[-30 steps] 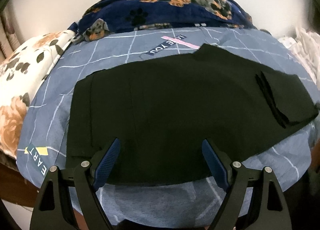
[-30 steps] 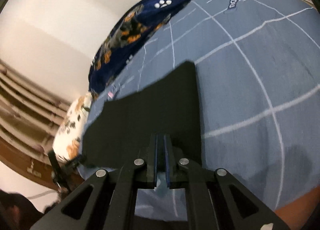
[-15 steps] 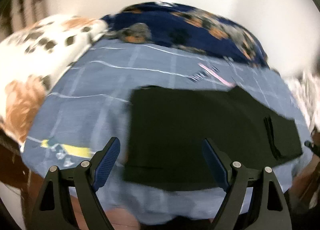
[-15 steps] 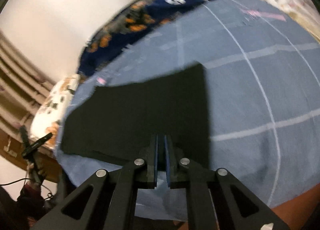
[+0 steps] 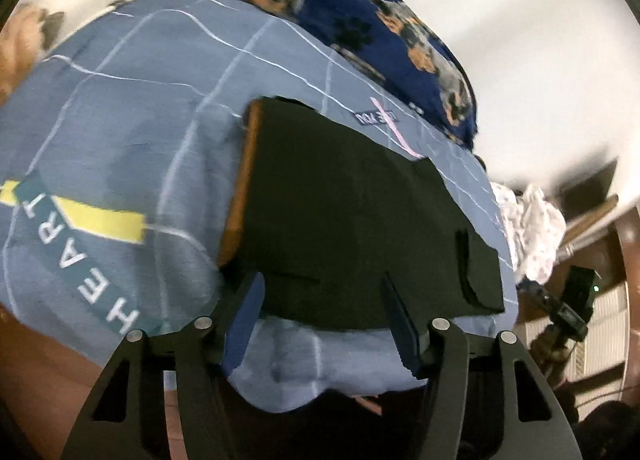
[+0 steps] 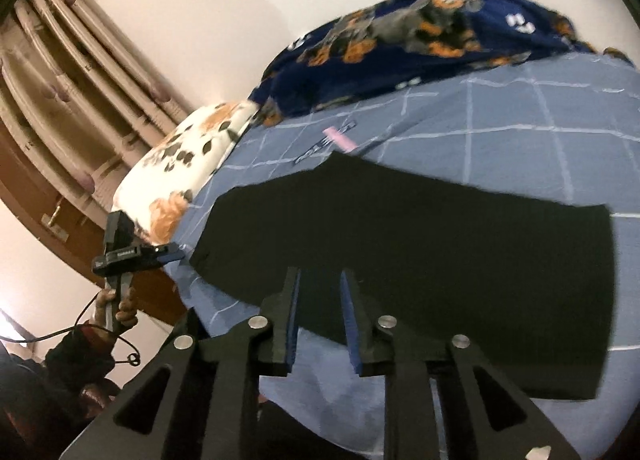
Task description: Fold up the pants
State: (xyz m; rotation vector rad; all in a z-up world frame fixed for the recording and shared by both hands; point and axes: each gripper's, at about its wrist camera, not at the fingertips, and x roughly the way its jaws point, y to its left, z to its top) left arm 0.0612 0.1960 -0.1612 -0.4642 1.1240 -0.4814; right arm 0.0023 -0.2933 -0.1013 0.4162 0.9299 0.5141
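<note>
The black pants (image 5: pixel 360 219) lie folded flat on the blue checked bedsheet (image 5: pixel 120 119); they also fill the middle of the right wrist view (image 6: pixel 440 260). My left gripper (image 5: pixel 322 284) hovers at the near left end of the pants. Its jaws are closing and the pads press on nothing. My right gripper (image 6: pixel 320 280) hangs over the near edge of the pants. Its jaws are opening with a narrow gap, and no cloth is pinched between them. In the right wrist view a hand holds the left gripper (image 6: pixel 120 254) at the left end of the bed.
A dark blue dog-print blanket (image 5: pixel 380 19) lies along the far side by the wall. A floral pillow (image 6: pixel 184 163) sits at one end, and a white cloth heap (image 5: pixel 528 227) at the other. Wooden bed frame (image 5: pixel 48 372) and curtain (image 6: pixel 60 59) border the bed.
The right gripper was shut at the pants' edge; its jaws have parted and it has pulled back and up. The left gripper has swung toward the pants' left end, rolled, and its jaws have narrowed.
</note>
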